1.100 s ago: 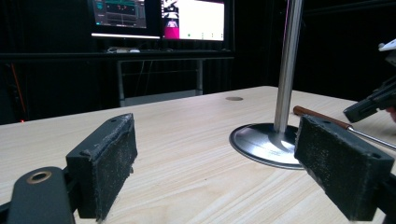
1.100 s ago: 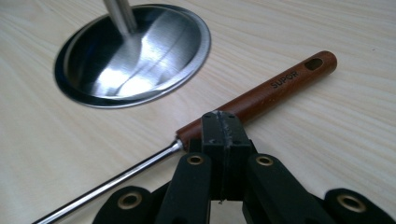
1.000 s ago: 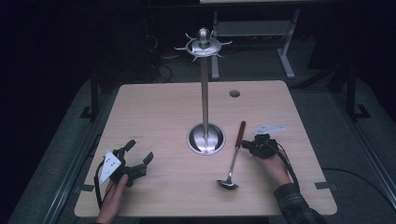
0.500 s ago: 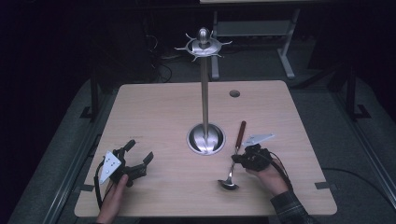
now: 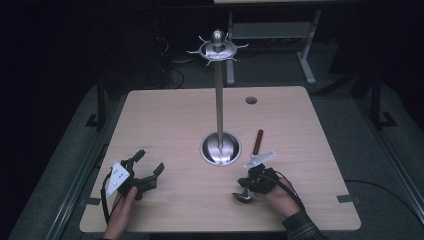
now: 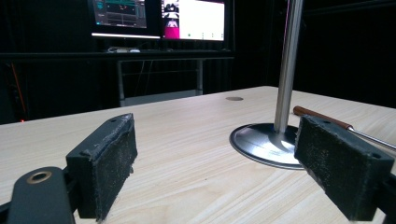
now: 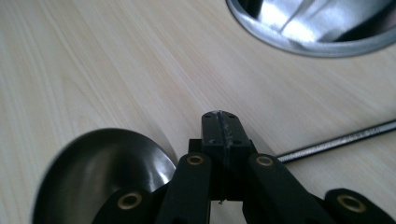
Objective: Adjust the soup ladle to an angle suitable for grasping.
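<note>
Ladle [image 5: 248,172]: lies on the bench at the near right, its dark bowl [image 7: 100,175] toward the person and its brown handle end [image 5: 258,141] pointing away, just beside the base of the stand.
Right gripper [image 5: 250,180]: held low over the ladle, near the bowl; in the right gripper view its jaws are pressed together, pad against pad, with the thin metal shaft [image 7: 336,140] running off to one side. I cannot tell whether anything is caught between them.
Right hand [image 5: 281,197]: wraps the gripper from the near edge; a plaid sleeve shows at the wrist.
Left gripper [image 5: 148,170]: rests at the near left of the bench, well apart from the ladle, jaws spread wide with nothing between them.
Left hand [image 5: 122,210]: holds that gripper from below.
Bench [image 5: 165,125]: pale wood, with a small round hole [image 5: 251,100] near the far right.
Stand [image 5: 219,95]: a tall steel pole on a round shiny base [image 6: 264,144], upright at the middle, topped by a ring of hooks [image 5: 218,49].
Background: screens [image 6: 159,18] glow beyond the bench in the left gripper view.
</note>
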Motion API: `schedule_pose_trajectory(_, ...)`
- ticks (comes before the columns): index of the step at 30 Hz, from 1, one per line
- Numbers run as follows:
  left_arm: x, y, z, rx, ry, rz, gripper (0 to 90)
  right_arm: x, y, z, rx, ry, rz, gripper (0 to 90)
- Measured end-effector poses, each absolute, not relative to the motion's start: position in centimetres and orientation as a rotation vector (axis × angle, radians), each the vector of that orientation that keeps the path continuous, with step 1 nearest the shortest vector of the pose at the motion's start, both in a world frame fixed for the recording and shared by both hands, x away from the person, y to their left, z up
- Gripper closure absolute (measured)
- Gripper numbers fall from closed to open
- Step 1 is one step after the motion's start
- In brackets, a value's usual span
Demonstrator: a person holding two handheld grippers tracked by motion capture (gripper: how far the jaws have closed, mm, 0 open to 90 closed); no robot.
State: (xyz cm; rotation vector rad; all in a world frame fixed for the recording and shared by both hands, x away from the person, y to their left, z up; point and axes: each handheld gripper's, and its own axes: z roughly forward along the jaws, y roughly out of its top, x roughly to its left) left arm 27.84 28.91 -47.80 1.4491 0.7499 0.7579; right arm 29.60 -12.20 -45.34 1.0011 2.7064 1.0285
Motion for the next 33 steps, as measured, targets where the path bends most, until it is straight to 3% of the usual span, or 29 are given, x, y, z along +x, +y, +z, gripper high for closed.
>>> schedule_pose_trajectory(17, 27.8, 28.9, -47.8, 1.447, 0.749, 0.756, 12.5, 28.9, -12.8, -45.8, 1.017, 2.727, 0.95, 89.6)
schedule_pose_trajectory(33, 27.8, 28.9, -47.8, 1.446, 0.745, 0.755, 12.5, 27.6, -17.1, -45.5, 1.144, 2.673, 0.907, 89.6)
